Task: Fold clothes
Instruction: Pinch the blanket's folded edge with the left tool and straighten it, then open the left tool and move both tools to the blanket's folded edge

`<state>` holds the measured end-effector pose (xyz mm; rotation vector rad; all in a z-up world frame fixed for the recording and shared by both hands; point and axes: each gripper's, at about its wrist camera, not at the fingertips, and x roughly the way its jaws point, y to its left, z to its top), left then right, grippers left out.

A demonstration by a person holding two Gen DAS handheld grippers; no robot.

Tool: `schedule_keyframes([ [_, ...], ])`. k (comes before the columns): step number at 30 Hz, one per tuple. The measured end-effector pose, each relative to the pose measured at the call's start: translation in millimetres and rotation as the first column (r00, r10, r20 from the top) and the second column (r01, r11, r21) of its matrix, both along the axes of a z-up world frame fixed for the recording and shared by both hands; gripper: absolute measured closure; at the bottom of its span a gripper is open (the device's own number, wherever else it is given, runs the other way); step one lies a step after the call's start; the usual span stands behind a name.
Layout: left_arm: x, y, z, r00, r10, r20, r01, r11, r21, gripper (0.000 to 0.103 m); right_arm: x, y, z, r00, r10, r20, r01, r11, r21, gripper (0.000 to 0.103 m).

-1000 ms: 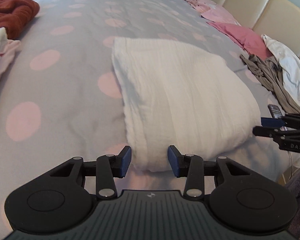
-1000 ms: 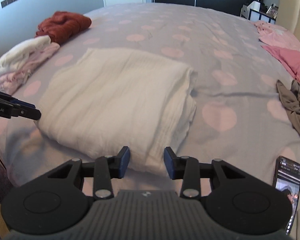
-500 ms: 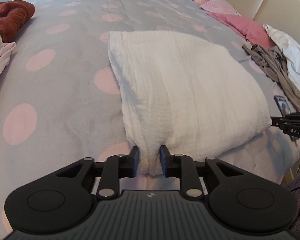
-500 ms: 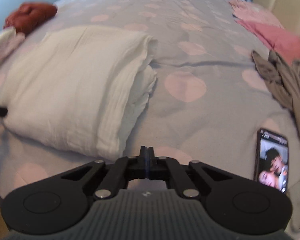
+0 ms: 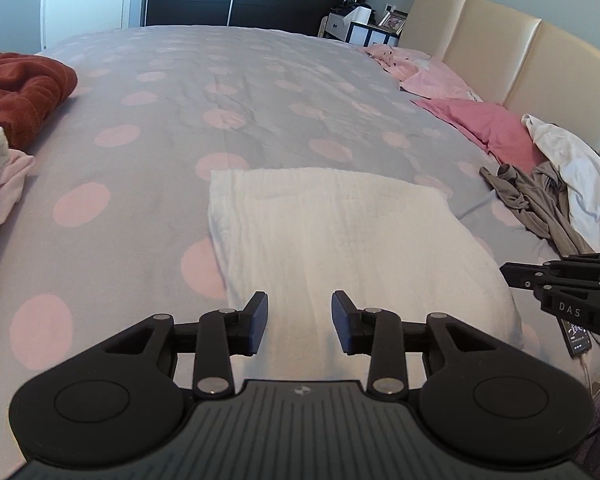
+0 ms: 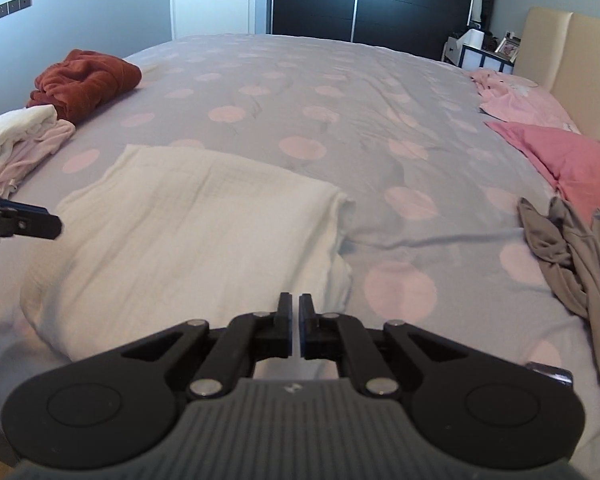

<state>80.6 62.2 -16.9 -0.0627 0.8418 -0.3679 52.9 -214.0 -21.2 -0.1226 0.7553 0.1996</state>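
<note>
Lying at the far left edge of the bed (image 5: 172,184), the rust-red garment (image 5: 20,92) sits bunched, with a pale pink and white pile (image 6: 20,144) just beside it on the nearer side. My left gripper (image 5: 299,326) comes next: its jaws have just been opening and stand apart, with nothing pinched between the pads; the near edge of the folded white cloth (image 5: 340,232) shows in the gap beneath them. That cloth rests flat on the grey spotted cover, close to my side of the bed and about midway between the clothes at either edge. My right gripper (image 6: 295,326) hangs over the cloth's near right corner, its jaws drawn almost together with only a thin slit left, and they hold nothing. Just right of it, a phone (image 5: 576,334) lies near the bed's edge. Further right, a crumpled taupe garment (image 6: 568,248) is well apart from the cloth, with a white piece (image 5: 572,176) and pink items (image 6: 560,152) against the cream headboard (image 5: 500,52).
</note>
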Motion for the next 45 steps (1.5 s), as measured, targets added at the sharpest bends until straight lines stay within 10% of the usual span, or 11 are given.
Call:
schedule_keyframes([
  [10, 42.3, -27.3, -10.7, 0.999, 0.014, 0.034, -0.014, 1.0, 0.005, 0.07, 51.3, 19.3, -2.5, 0.997, -0.044, 0.065, 0.042, 0.998, 0.036, 0.096],
  [14, 55.2, -29.0, -20.3, 0.999, 0.03, 0.011, -0.03, 0.999, 0.013, 0.069, 65.1, 23.8, -12.0, 0.997, -0.056, 0.055, 0.054, 0.998, 0.043, 0.072],
  [22, 65.7, -24.3, -30.7, 0.995, -0.008, 0.098, 0.001, 0.997, 0.074, 0.068, 77.8, 18.0, -34.1, 0.998, -0.064, 0.013, 0.063, 0.996, 0.066, 0.072],
  [45, 100.9, -0.4, -40.3, 0.977, 0.213, -0.016, -0.213, 0.977, -0.006, 0.067, 96.0, 3.5, -16.7, 0.997, -0.083, 0.002, 0.08, 0.972, 0.221, 0.067],
])
